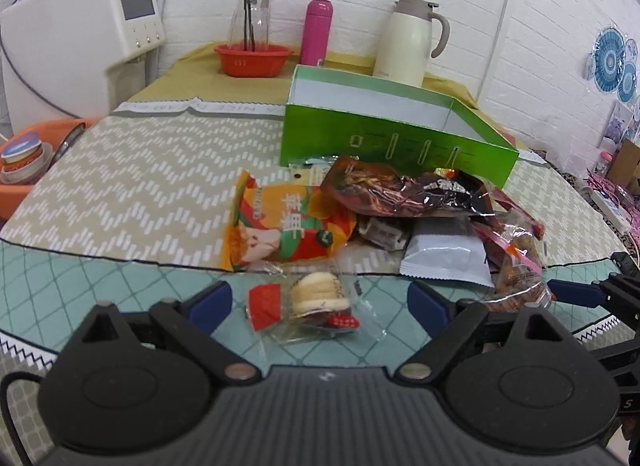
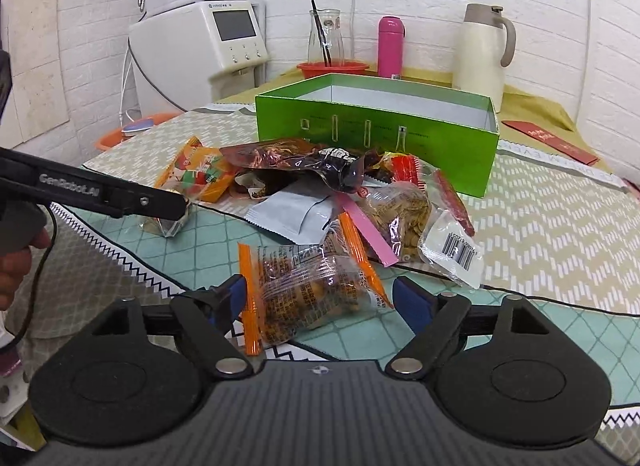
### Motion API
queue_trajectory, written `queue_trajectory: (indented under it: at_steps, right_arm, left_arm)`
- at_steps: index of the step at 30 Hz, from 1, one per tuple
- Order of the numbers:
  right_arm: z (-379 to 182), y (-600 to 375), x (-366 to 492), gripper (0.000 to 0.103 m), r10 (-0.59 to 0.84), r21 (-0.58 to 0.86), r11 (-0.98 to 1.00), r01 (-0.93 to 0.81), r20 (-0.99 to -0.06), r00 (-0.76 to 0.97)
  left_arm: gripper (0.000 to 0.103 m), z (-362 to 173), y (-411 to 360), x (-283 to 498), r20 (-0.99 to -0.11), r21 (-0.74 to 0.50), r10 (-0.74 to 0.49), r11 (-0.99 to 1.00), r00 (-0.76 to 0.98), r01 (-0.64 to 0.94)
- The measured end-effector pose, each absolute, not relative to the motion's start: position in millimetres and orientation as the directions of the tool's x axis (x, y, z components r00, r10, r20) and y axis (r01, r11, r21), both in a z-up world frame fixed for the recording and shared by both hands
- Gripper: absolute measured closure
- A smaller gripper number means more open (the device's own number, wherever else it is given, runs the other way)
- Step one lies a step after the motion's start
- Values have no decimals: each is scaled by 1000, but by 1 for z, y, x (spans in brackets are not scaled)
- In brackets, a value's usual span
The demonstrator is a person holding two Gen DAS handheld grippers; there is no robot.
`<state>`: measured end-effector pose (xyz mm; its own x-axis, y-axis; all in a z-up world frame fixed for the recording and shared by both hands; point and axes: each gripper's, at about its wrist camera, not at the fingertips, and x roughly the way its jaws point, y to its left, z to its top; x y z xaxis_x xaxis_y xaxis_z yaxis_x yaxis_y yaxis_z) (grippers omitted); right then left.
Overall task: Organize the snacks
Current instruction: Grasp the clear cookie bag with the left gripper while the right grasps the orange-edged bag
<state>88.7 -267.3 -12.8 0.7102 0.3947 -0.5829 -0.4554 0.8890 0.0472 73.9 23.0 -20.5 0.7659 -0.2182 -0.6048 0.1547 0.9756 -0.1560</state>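
A pile of snack packets lies before an open green box (image 1: 384, 145), which also shows in the right wrist view (image 2: 376, 133). My left gripper (image 1: 320, 304) is open, its blue pads either side of a clear-wrapped biscuit packet (image 1: 312, 302) on the table. My right gripper (image 2: 324, 298) is open around an orange-edged clear snack packet (image 2: 308, 286). The pile holds an orange bag (image 1: 280, 225), a dark red bag (image 1: 392, 189) and a white sachet (image 1: 444, 258). The left gripper's arm (image 2: 100, 189) shows at left in the right wrist view.
A red bowl (image 1: 254, 59) with a glass carafe, a pink bottle (image 1: 316, 31) and a cream thermos jug (image 1: 412, 41) stand at the table's back. A white appliance (image 1: 80, 37) is at left. An orange basin (image 1: 24, 169) of bowls sits beside the table.
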Motion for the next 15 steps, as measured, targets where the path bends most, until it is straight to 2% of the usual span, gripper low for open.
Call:
queue_trajectory:
  at_steps: [10, 11, 13, 15]
  right_arm:
    - [-15, -267, 98, 0, 413, 79, 886, -458, -584, 699]
    - [-15, -266, 99, 0, 411, 80, 887, -454, -585, 699]
    - [-16, -265, 100, 0, 412, 82, 887, -454, -585, 699]
    - [-17, -266, 101, 0, 422, 96, 884, -458, -587, 691]
  left_arm:
    - [16, -28, 26, 80, -631, -166, -234, 972, 740, 166]
    - [18, -29, 27, 81, -632, -175, -237, 971, 738, 162]
    - [28, -31, 28, 84, -637, -196, -255, 966, 727, 167]
    - [28, -32, 28, 85, -637, -196, -255, 966, 727, 167]
